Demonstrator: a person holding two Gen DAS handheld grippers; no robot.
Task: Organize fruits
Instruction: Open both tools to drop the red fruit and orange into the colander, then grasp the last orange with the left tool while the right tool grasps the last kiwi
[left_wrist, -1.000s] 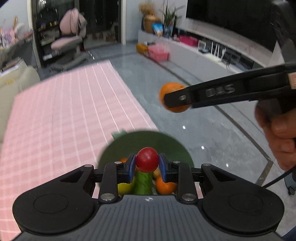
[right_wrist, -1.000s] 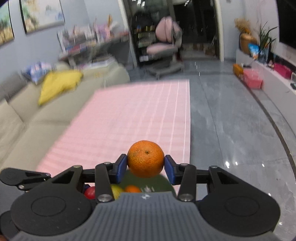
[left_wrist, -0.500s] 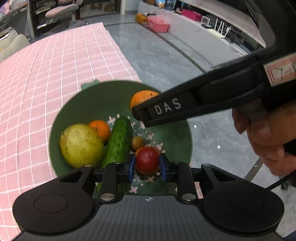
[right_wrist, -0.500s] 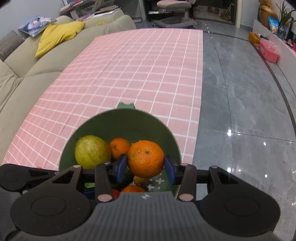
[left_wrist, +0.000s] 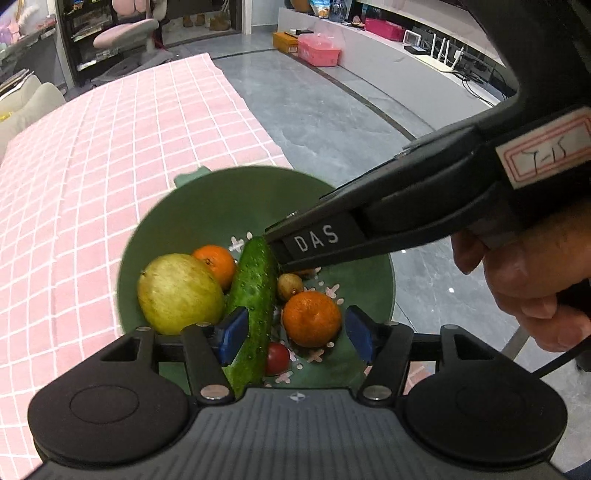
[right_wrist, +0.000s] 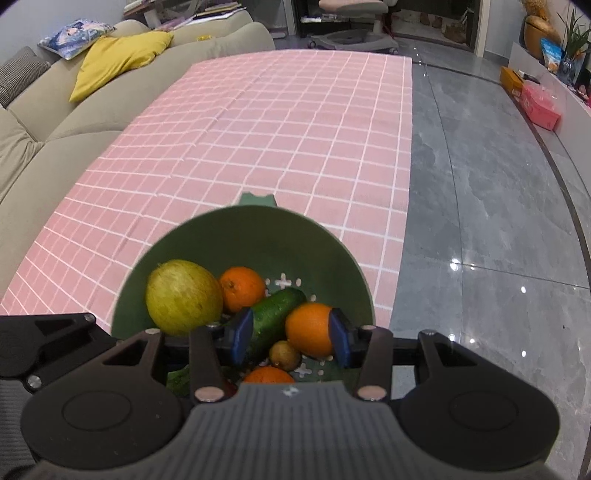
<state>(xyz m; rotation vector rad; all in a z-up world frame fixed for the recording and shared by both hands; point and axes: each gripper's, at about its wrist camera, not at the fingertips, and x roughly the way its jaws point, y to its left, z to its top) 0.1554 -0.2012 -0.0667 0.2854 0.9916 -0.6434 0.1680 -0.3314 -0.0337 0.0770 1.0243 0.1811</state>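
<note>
The left gripper (left_wrist: 295, 336) hung over the round green plastic bowl with cross-shaped drain holes (left_wrist: 221, 192). Its jaws had just been opening and stood wide, gripping nothing. The small red cherry tomato (left_wrist: 277, 358) lay free on the bowl's floor below them. The right gripper (right_wrist: 291, 336) had its jaws at a middling width. The round orange tangerine (right_wrist: 308, 328) sat in the bowl beyond them, clear of one pad, so apparently not gripped.

The main risk seemed to be the withdrawal. One left pad stood just beside the long green cucumber (left_wrist: 255, 295), and a careless lift could drag it and set the round fruit rolling. Both grippers crowded the same bowl and could knock together.

The bowl stood near the tabletop's edge, with the grey stone floor (right_wrist: 480, 184) beside it, so a sideways shove might tip it off. Beyond the bowl, the pink checked cloth (right_wrist: 277, 129) lay bare and gave ample room.
</note>
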